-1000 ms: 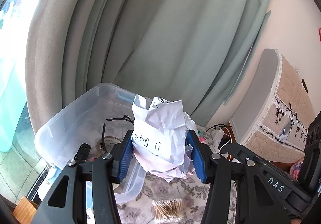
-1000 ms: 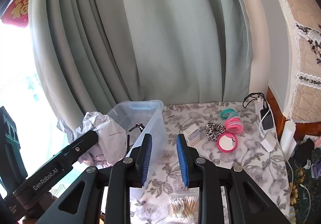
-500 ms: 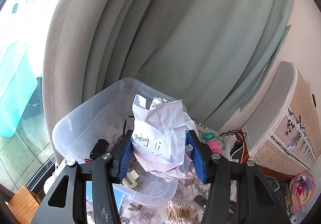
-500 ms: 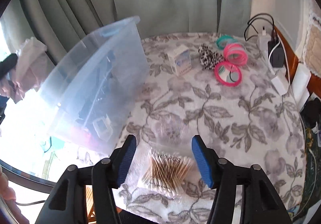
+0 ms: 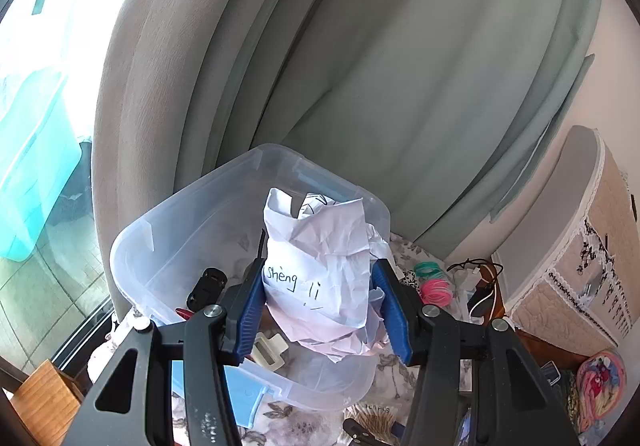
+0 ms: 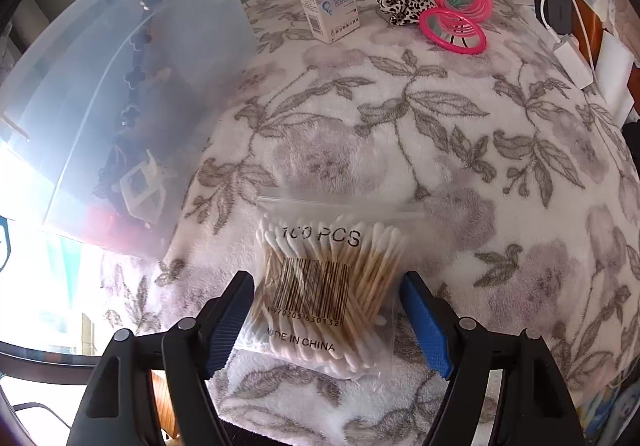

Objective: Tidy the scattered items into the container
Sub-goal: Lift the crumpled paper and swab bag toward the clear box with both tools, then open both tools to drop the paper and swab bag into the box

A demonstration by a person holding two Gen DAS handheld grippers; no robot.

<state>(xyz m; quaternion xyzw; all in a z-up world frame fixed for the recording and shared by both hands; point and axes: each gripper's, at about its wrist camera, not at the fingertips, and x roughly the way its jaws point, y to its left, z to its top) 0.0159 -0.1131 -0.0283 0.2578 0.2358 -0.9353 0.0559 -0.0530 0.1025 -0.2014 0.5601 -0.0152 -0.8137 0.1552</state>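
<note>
A flowered cloth [image 6: 460, 134] is covering the desk; grey-green curtains [image 5: 360, 66] are hanging behind. The left tool [image 5: 324, 310] is gripping a crumpled paper [image 5: 320, 266] above the clear bin [image 5: 168, 246], which is holding a white clip [image 5: 270, 350] and dark items, hard to identify. The right tool [image 6: 328, 318], jaws just opened wide, is straddling a bag of cotton swabs [image 6: 324, 286] without pressing it. A small box [image 6: 330, 6] and bangles [image 6: 456, 18] are lying beyond.

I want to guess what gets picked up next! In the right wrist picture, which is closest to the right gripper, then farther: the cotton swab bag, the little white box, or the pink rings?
1. Clear bag of cotton swabs, between the right gripper fingers.
2. Small white cardboard box, far back, centre.
3. Pink plastic rings, far back right, about level with the box; too close to call.
</note>
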